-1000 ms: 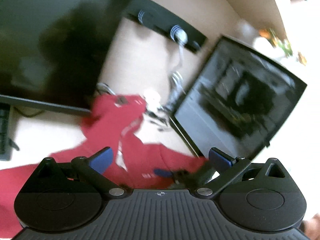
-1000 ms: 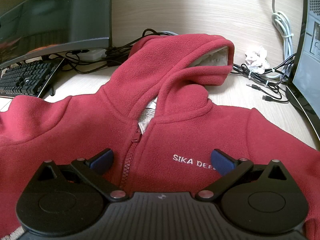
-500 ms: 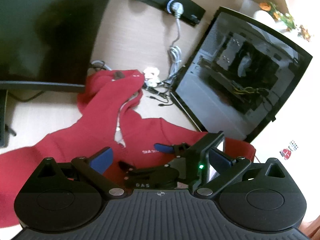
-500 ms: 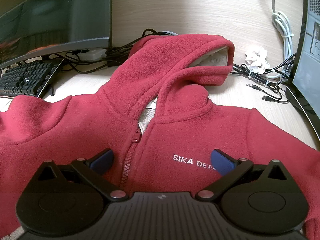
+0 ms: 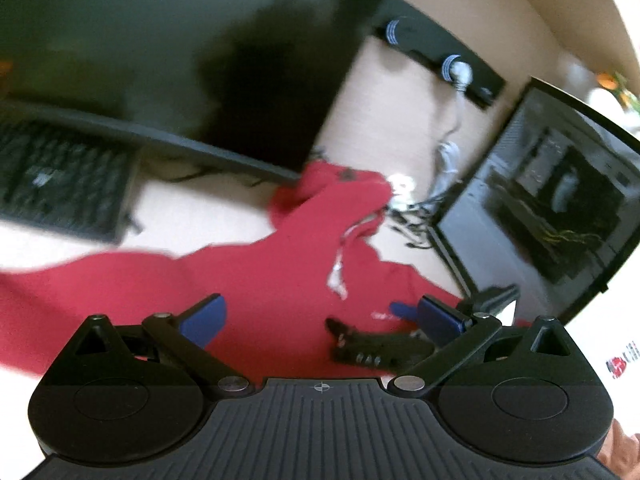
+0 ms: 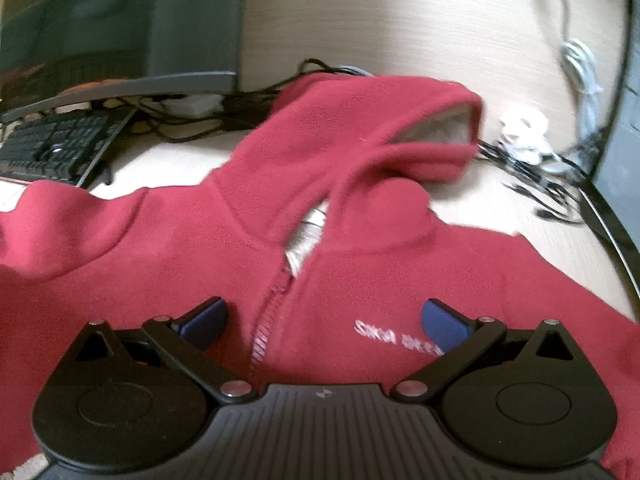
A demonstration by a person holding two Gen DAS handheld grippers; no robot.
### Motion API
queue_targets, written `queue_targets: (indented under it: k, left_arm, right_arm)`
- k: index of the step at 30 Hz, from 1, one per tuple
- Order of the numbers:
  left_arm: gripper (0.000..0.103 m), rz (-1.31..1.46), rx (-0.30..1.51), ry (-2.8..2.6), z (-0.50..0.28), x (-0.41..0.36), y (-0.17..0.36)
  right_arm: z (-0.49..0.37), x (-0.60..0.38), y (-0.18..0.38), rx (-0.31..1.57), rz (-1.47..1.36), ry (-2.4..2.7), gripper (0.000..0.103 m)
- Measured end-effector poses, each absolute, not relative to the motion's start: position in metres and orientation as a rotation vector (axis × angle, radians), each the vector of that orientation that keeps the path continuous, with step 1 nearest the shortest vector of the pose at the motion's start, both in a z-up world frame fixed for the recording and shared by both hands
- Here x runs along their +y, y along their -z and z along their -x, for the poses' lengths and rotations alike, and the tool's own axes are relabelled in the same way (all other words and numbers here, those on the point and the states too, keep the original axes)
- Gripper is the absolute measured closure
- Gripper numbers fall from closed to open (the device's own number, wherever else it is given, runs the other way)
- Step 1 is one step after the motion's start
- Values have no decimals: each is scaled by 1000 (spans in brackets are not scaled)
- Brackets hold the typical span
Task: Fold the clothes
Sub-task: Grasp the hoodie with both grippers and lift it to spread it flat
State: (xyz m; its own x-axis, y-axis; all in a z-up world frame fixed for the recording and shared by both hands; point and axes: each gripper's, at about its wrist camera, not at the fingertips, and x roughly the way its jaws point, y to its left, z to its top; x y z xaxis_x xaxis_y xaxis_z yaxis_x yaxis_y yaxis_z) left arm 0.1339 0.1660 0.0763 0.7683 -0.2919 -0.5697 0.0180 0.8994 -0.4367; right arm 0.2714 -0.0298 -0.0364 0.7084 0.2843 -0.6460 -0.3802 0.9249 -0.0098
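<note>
Currently the red hoodie [image 6: 360, 264] lies front-up on the wooden desk [image 6: 400, 28], hood toward the monitor [image 6: 120, 36], zip partly open. Both the left gripper [image 5: 320, 320] and the right gripper [image 6: 324, 324] hover over its chest with blue fingers spread apart, holding nothing. A keyboard [image 5: 60, 176] sits beside one sleeve.

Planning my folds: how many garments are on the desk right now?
1: a red hoodie spread front-up across the desk, hood toward the monitor, under both open tools. Anything beyond the frame edges is unseen.
</note>
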Motion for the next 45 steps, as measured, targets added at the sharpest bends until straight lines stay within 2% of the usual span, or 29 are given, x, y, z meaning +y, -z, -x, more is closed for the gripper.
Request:
queue_targets:
  k: [6, 11, 15, 18, 20, 24, 27, 32, 35, 39, 44, 45]
  left_arm:
    - [0, 554, 819, 197, -131, 160, -33]
    - [0, 592, 908, 269, -146, 152, 6]
    - [0, 597, 882, 379, -148, 158, 16]
    - [0, 603, 890, 448, -158, 163, 21]
    - [0, 589, 930, 469, -168, 161, 18]
    - [0, 601, 964, 482, -188, 166, 19]
    - [0, 631, 945, 463, -215, 173, 22]
    - [0, 544, 863, 314, -260, 153, 20]
    - [0, 407, 826, 232, -265, 127, 17]
    - [0, 309, 800, 211, -210, 116, -7]
    - [0, 212, 730, 259, -105, 128, -44]
    - [0, 173, 724, 278, -87, 131, -46]
  right_arm:
    - [-286, -21, 35, 731, 114, -358, 0]
    - [-287, -43, 17, 909, 71, -379, 0]
    - [-223, -96, -3, 832, -123, -165, 0]
    - [-194, -122, 16, 891, -302, -160, 0]
    - [-179, -124, 23, 820, -335, -157, 0]
    - [-199, -124, 26, 793, -375, -98, 0]
    - [-248, -128, 28, 789, -388, -60, 0]
    - [-299, -90, 36, 800, -117, -52, 0]
    - [-292, -82, 34, 789, 7, -116, 0]
    - [-258, -106, 10, 755, 34, -262, 0]
    - [-132, -169, -40, 532, 132, -377, 0]
    - [-113, -176, -42, 549, 172, -359, 0]
